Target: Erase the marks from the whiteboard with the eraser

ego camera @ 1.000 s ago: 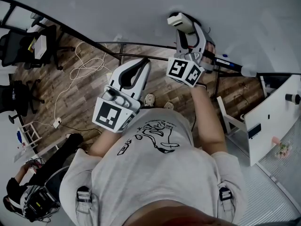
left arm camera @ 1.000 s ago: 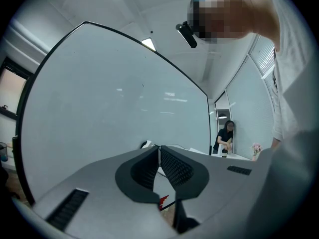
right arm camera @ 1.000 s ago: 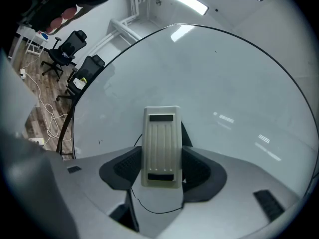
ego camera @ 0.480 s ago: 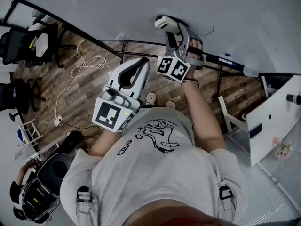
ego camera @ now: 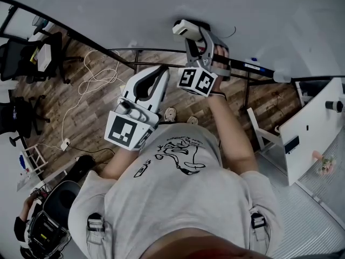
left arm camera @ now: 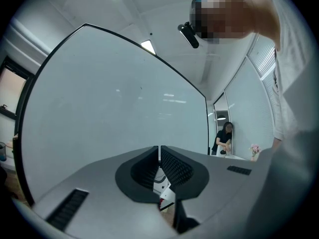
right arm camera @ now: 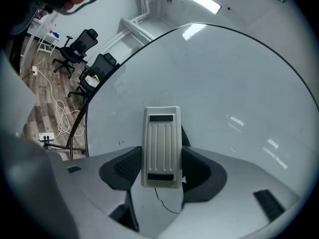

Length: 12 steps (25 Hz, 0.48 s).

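While the right tool [right arm camera: 160,171] is clamped on the pale grey eraser [right arm camera: 161,143], the eraser sits up against the whiteboard [right arm camera: 229,83], not far above its bottom edge. There's a thin black mark [right arm camera: 167,203] right below it. Right arm is stretched out forward, hand [ego camera: 221,58] wrapped round the handle. Left tool [left arm camera: 159,156] has its jaws pinched together on nothing, and it's tucked in by the chest on a bent forearm, pointing at the board.

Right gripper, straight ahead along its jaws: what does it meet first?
The whiteboard; the eraser clamped in the right gripper would reach it before the jaws. It may already be touching: depth is unclear.
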### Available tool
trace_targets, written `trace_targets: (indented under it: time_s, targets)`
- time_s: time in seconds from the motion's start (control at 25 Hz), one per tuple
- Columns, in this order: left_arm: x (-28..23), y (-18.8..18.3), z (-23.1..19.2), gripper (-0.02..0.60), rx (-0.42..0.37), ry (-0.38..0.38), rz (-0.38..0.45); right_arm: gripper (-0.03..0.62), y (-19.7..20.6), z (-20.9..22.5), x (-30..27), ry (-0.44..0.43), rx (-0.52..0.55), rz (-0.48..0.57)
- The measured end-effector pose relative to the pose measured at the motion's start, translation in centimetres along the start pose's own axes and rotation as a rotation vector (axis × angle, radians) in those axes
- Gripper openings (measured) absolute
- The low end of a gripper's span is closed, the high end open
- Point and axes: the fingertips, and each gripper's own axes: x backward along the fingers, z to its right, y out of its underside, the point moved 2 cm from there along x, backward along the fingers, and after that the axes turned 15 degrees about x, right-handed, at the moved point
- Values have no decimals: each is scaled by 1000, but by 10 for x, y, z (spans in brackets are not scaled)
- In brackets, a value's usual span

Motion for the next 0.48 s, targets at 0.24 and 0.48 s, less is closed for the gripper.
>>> trace_targets:
  time_s: [0.24, 0.48]
  targets:
    - [-11, 4, 16, 32, -1, 42, -1, 255, 40, 48, 34, 89, -55, -24]
    - [-20, 8, 25, 32, -1, 62, -7, 255, 95, 92, 53, 181, -98, -86]
